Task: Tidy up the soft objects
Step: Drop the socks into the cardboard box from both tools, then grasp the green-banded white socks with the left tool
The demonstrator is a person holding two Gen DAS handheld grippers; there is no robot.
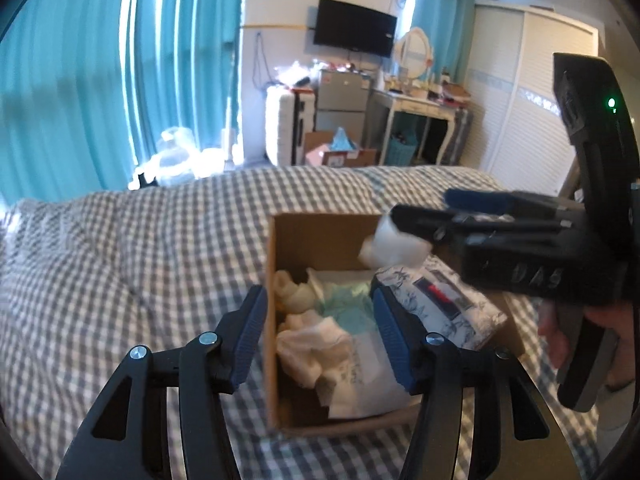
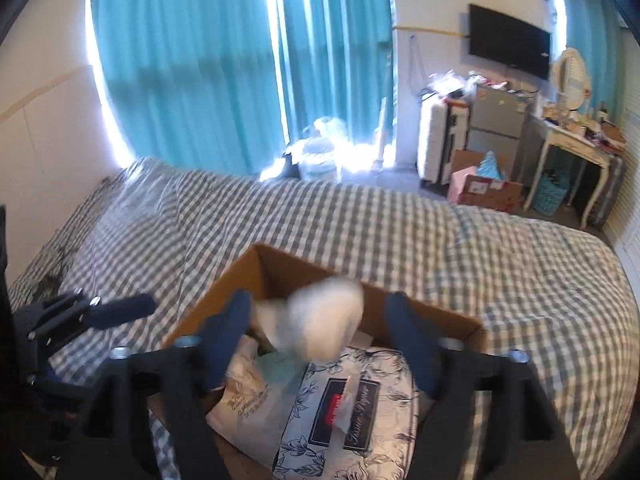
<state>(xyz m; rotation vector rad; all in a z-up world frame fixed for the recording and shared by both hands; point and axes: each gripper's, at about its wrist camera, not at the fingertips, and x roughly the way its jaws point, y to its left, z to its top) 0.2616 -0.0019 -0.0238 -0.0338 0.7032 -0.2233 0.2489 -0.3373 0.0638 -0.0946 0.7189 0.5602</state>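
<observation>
A brown cardboard box (image 1: 274, 264) (image 2: 420, 308) sits on the checked bed. It holds white cloths (image 1: 308, 344), a pale green item (image 1: 348, 304), a white printed bag (image 2: 248, 400) and a floral tissue pack (image 1: 452, 304) (image 2: 352, 412). A soft white lump (image 1: 394, 246) (image 2: 324, 320), blurred, is in the air over the box, between the fingers of my right gripper (image 2: 318, 336) (image 1: 420, 216), which is open and does not clamp it. My left gripper (image 1: 318, 344) (image 2: 120, 308) is open and empty over the box's near left wall.
The grey-and-white checked bedspread (image 1: 120, 264) (image 2: 520, 280) spreads all around the box. Beyond the bed are teal curtains (image 1: 80, 80), a wall TV (image 1: 354, 28), a suitcase (image 2: 434, 140), a small fridge (image 2: 496, 116), a dressing table (image 2: 572, 140) and floor boxes (image 2: 484, 188).
</observation>
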